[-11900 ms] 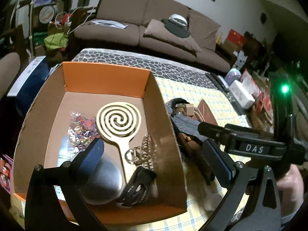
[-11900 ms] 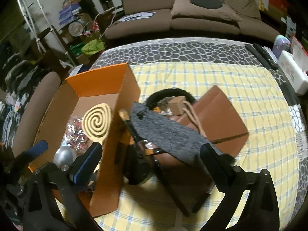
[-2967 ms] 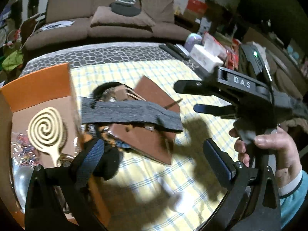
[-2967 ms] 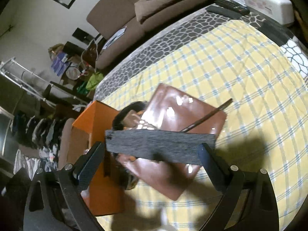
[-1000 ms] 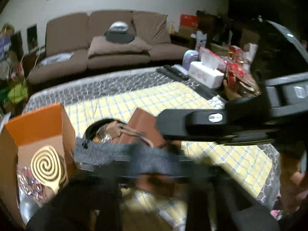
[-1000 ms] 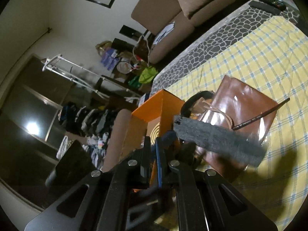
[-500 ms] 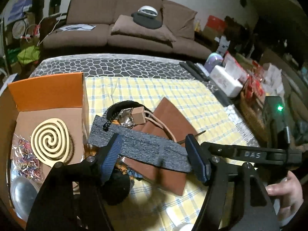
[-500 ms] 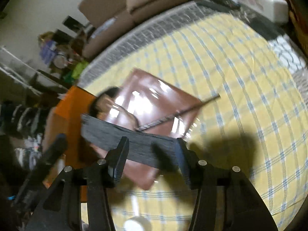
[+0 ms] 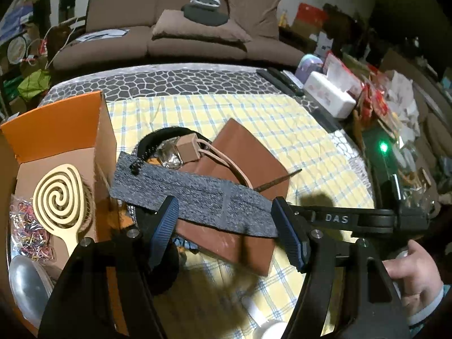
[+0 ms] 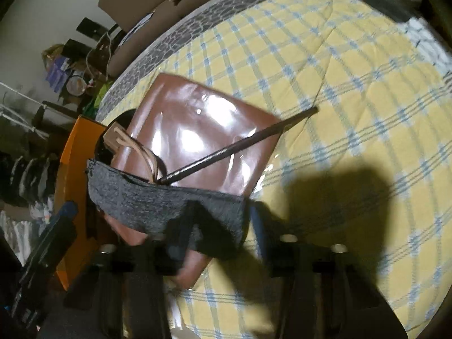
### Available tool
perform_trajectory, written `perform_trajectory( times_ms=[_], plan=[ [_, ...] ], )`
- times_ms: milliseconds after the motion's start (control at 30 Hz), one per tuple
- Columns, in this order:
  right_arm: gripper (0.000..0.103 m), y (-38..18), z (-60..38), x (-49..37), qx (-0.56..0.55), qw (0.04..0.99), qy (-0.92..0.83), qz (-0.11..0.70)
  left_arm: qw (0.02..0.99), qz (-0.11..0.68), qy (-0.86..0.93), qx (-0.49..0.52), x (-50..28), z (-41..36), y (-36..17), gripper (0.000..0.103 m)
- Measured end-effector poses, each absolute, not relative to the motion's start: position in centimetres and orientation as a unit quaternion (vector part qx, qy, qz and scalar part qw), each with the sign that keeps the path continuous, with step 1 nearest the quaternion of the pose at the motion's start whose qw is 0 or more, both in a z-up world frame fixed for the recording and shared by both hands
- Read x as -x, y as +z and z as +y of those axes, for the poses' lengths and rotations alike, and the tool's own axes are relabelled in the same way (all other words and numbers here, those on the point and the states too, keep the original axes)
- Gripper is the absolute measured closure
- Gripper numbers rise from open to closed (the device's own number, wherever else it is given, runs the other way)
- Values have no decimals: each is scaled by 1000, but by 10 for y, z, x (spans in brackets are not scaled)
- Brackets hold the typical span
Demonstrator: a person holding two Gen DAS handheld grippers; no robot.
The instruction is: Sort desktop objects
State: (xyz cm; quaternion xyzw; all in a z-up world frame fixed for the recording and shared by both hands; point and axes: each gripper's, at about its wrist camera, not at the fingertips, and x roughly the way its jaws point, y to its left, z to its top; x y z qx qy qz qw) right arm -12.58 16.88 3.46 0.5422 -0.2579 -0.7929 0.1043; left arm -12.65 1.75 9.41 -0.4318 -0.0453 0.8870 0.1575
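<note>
A grey felt pouch point(image 9: 197, 195) lies across a brown leather folder point(image 9: 248, 152) on the yellow checked cloth. My left gripper point(image 9: 224, 230) is open, and its blue pads point(image 9: 165, 226) straddle the pouch's middle from just above without touching it. My right gripper point(image 10: 219, 231) comes in from the right, its jaws closing around the pouch's right end point(image 10: 226, 220). The picture is blurred and the pads still stand apart. A thin dark stick point(image 10: 240, 144) lies on the folder. A hand point(image 9: 409, 268) holds the right gripper point(image 9: 339, 219).
An orange cardboard box point(image 9: 56, 121) at the left holds a spiral comb point(image 9: 59, 197), coloured hair ties point(image 9: 28, 231) and a silver bowl point(image 9: 22, 276). A black ring point(image 9: 152, 138) and a small brown block point(image 9: 188, 148) sit behind the pouch. A tissue box point(image 9: 327, 93) and remotes point(image 9: 279, 80) are at the far right.
Both grippers were shut a second ago and have opened. Both have come down over the pouch, the right one much more, and its jaws are narrowing again.
</note>
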Motion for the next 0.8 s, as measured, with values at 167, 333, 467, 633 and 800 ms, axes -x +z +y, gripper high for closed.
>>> perform_trajectory(
  times_ms=[167, 333, 467, 633, 800],
  plan=[
    [97, 40, 170, 122, -526, 125, -797, -271, 171, -2, 884, 435, 121, 31, 91, 37],
    [98, 60, 176, 118, -497, 173, -784, -328, 200, 69, 884, 417, 108, 60, 89, 32],
    [98, 74, 173, 114, -479, 211, -770, -365, 207, 133, 890, 383, 91, 83, 91, 31],
    [98, 92, 164, 110, -462, 263, -743, -407, 206, 119, 902, 360, 85, 85, 96, 31],
    [98, 100, 152, 106, -457, 306, -716, -430, 199, 85, 909, 355, 88, 71, 103, 44]
  ],
)
